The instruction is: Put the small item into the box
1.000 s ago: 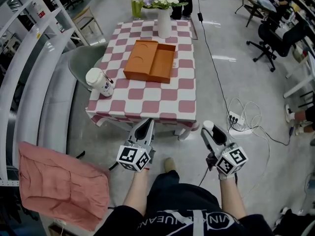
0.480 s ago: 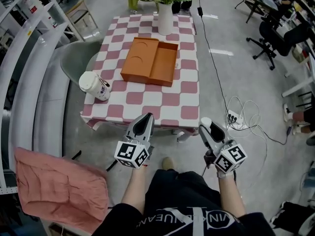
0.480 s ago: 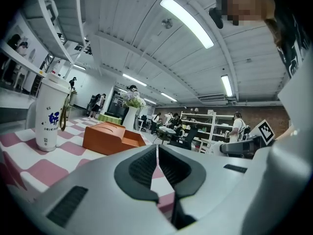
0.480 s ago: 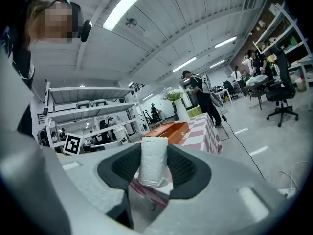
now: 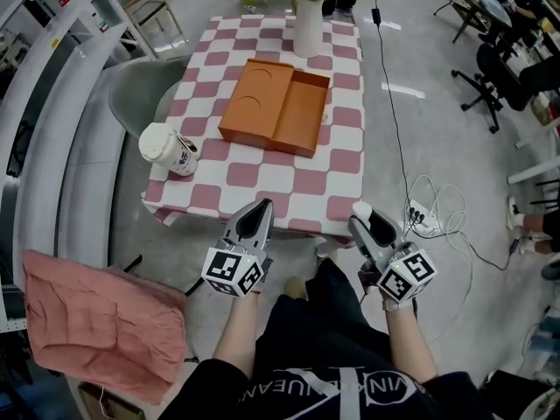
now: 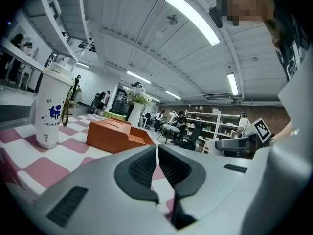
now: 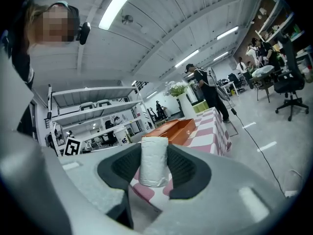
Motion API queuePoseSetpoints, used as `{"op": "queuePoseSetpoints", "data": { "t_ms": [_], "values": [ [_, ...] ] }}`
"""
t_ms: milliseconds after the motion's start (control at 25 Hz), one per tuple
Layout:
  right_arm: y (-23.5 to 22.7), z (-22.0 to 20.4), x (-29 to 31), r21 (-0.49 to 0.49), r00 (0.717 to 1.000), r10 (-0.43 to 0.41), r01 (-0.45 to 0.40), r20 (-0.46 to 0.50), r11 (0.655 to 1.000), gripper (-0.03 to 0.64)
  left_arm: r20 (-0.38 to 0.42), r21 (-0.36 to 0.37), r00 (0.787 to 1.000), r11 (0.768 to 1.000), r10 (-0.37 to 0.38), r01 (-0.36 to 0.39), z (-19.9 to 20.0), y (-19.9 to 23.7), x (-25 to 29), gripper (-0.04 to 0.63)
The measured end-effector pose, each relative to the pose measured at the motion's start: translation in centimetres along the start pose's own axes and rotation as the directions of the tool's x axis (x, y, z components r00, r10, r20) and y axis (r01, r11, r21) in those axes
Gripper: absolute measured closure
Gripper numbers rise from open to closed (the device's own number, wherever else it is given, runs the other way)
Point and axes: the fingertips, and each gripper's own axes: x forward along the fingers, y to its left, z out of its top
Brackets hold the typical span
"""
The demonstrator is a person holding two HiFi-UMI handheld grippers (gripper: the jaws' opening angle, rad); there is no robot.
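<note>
**Checked surface ahead, small item held short of the box**

Pink-and-white checks cover the surface (image 5: 262, 178), which is seen from the head view in a large workroom with a grey floor. An orange box (image 5: 276, 108) lies open near the middle of the surface, its two shallow halves side by side. A white cup (image 5: 166, 149) stands near the left front corner, well apart from the box. A white vase (image 5: 308, 26) with flowers is set at the far edge. A grey chair (image 5: 140, 103) is pushed against the left side, and a pink cloth (image 5: 92, 322) lies low at the left. Both grippers are held just short of the near edge: the left gripper (image 5: 260, 208) on the left, the right gripper (image 5: 361, 213) on the right.

From the left gripper view, the fingers (image 6: 143, 168) are seen pressed together, with nothing between them. The cup and the box are seen beyond them on the checks.

From the right gripper view, a small white roll (image 7: 154, 161) is seen upright, pinched between the two dark fingers. The box is seen well beyond it on the surface, so the roll is not yet in the box.
</note>
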Motion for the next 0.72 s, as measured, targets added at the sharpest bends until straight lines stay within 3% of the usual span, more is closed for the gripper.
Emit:
{"op": "queuePoseSetpoints", "data": {
  "t_ms": [360,720],
  "values": [
    [-1.2,2.4,5.5,-0.023,0.99,0.135,-0.136,-0.047,0.99,0.449,0.025,0.006,0.998,0.999,0.053,-0.053,2.3,1.6,3.4,0.575],
    [-3.5,3.7,8.1,-0.032,0.973,0.212,-0.216,-0.087,0.976,0.449,0.03,0.003,0.997,0.997,0.075,-0.075,2.8,1.3,7.2,0.575]
  ]
}}
